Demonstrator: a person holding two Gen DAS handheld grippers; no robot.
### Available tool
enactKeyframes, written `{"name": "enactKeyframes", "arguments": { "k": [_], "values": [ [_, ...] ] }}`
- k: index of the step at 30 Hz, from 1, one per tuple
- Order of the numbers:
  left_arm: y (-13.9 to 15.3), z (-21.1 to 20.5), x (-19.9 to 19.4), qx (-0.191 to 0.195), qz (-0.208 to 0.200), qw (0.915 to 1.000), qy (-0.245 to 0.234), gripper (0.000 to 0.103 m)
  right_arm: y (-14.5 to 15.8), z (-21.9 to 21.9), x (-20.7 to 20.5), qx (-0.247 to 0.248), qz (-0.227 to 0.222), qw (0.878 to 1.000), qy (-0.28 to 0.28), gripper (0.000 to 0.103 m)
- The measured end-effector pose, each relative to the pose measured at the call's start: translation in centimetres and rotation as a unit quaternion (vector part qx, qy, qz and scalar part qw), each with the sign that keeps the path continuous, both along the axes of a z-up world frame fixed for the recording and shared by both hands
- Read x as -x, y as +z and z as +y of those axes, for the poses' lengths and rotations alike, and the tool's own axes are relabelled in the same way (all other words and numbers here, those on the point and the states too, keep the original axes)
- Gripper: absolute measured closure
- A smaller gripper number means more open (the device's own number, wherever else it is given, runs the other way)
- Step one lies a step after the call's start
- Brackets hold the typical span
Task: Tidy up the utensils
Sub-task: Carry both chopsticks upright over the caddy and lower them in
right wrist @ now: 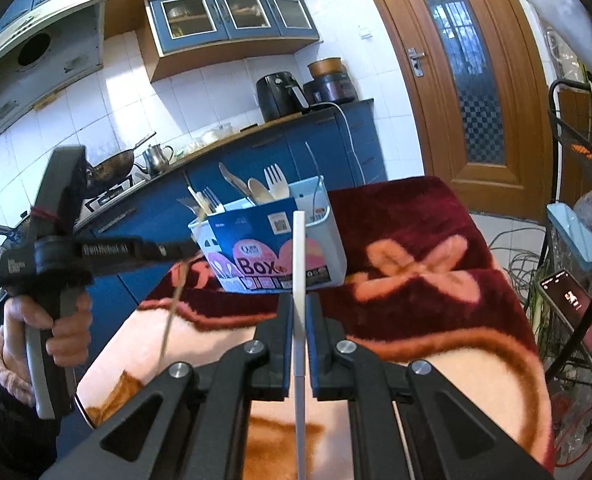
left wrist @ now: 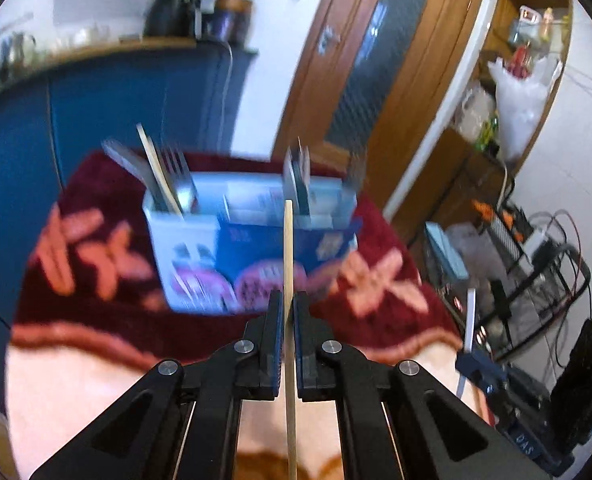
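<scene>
A: Left gripper (left wrist: 289,304)?

B: Clamped on a wooden chopstick (left wrist: 288,248), which stands upright between the pads and points to 12 o'clock. Ahead of it, blurred, is the box (left wrist: 200,256) on the red blanket (left wrist: 96,308).

A: Right gripper (right wrist: 300,306)?

B: Clamped on a white chopstick (right wrist: 299,264), also upright. The box (right wrist: 327,248) sits just beyond its tip at 12 o'clock.

A: Contents of the box?

B: A wooden fork (right wrist: 276,182), a wooden spoon (right wrist: 259,191) and a knife (right wrist: 232,179) stand in the middle compartment. A metal fork (right wrist: 211,199) is at the left end.

A: Where is the left gripper (right wrist: 184,249) in the right view?

B: At 9 o'clock, held in a hand (right wrist: 66,320), tips near the box's left end.
</scene>
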State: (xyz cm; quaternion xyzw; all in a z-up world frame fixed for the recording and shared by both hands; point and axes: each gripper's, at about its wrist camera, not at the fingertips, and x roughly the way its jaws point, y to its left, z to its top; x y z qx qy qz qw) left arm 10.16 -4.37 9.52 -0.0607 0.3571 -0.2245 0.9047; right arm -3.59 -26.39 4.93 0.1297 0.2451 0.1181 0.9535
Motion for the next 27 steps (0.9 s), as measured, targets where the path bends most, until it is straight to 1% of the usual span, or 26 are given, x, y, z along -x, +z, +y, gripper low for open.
{"name": "enactKeyframes", "arguments": {
  "k": [4, 5, 8, 10, 13, 15, 17, 21, 24, 27],
  "values": [
    [2.7, 1.2, -0.7, 0.004, -0.057, 0.9981, 0.022, 0.099, 0.3, 0.1, -0.1, 0.001, -0.012, 1.000, 0.000, 0.095],
    [3.5, 1.5, -0.9, 0.002, -0.078, 0.9965, 0.030, 0.099, 0.3, 0.2, -0.2, 0.004, -0.013, 1.000, 0.001, 0.095],
    [5.2, 2.0, -1.9, -0.001, -0.136, 0.9890, 0.058, 0.099, 0.3, 0.3, -0.4, 0.007, -0.012, 1.000, 0.004, 0.095],
    [5.9, 2.3, -2.5, 0.001, -0.160, 0.9844, 0.073, 0.099, 0.1, 0.3, -0.6, 0.009, -0.009, 1.000, 0.005, 0.095],
    [6.7, 2.8, -3.7, 0.015, -0.190, 0.9771, 0.094, 0.099, -0.1, 0.3, -1.1, 0.009, -0.005, 1.000, 0.003, 0.095],
    [6.9, 3.0, -4.6, 0.030, -0.211, 0.9718, 0.100, 0.099, -0.2, 0.3, -1.3, 0.008, -0.003, 1.000, 0.003, 0.095],
    [7.1, 3.2, -5.6, 0.034, -0.234, 0.9646, 0.116, 0.099, -0.2, 0.2, -1.5, 0.006, -0.005, 1.000, 0.006, 0.095],
    [6.8, 3.7, -6.9, 0.048, -0.266, 0.9524, 0.141, 0.099, -0.1, 0.4, -1.6, 0.010, -0.015, 1.000, 0.009, 0.095],
    [6.0, 4.1, -7.6, 0.051, -0.276, 0.9476, 0.152, 0.099, 0.1, 0.6, -2.0, 0.015, -0.021, 1.000, 0.011, 0.095],
    [4.5, 4.4, -8.2, 0.058, -0.273, 0.9474, 0.157, 0.099, 0.5, 1.0, -2.7, 0.028, -0.023, 0.999, 0.012, 0.095]
  ]
}}
